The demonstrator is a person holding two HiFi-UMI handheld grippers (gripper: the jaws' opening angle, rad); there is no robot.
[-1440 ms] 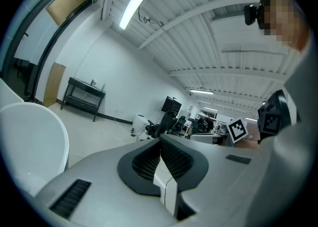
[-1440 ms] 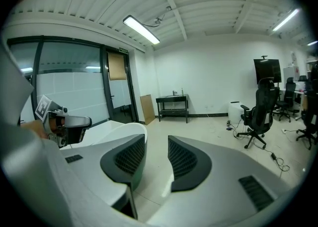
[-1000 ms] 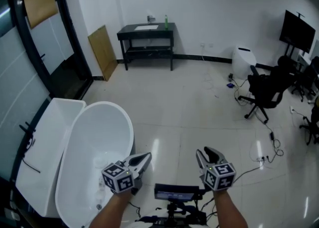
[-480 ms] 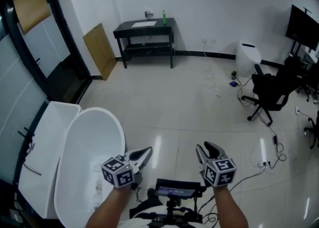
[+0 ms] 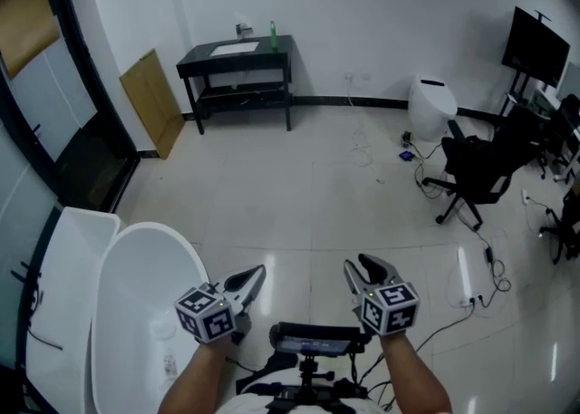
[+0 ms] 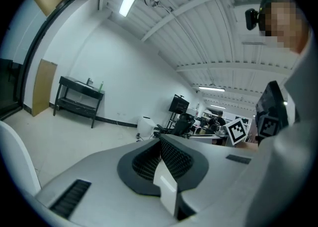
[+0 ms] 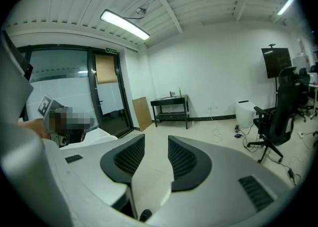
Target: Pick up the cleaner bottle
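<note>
Green in colour, the cleaner bottle [image 5: 272,34] is seen standing upright on a black desk [image 5: 258,47] against the far wall, near the desk's right end. It is well apart from both tools and is touched by neither.

The left tool [image 5: 256,273] is held low at the near edge of the head view, just beside a white bathtub [image 5: 136,249]. Its jaws are pressed together at the tips, and nothing is pinched between them.

The right tool [image 5: 361,266] is held alongside it, above the pale floor [image 5: 308,186]. Its jaws are spread a little, and only bare floor is seen in the gap.

A brown board [image 5: 149,100] is leaned against the wall left of the desk. A black office chair [image 5: 476,168] and a white floor-standing unit [image 5: 428,106] are recorded to the right of the room. The unit's nature cannot be determined.
</note>
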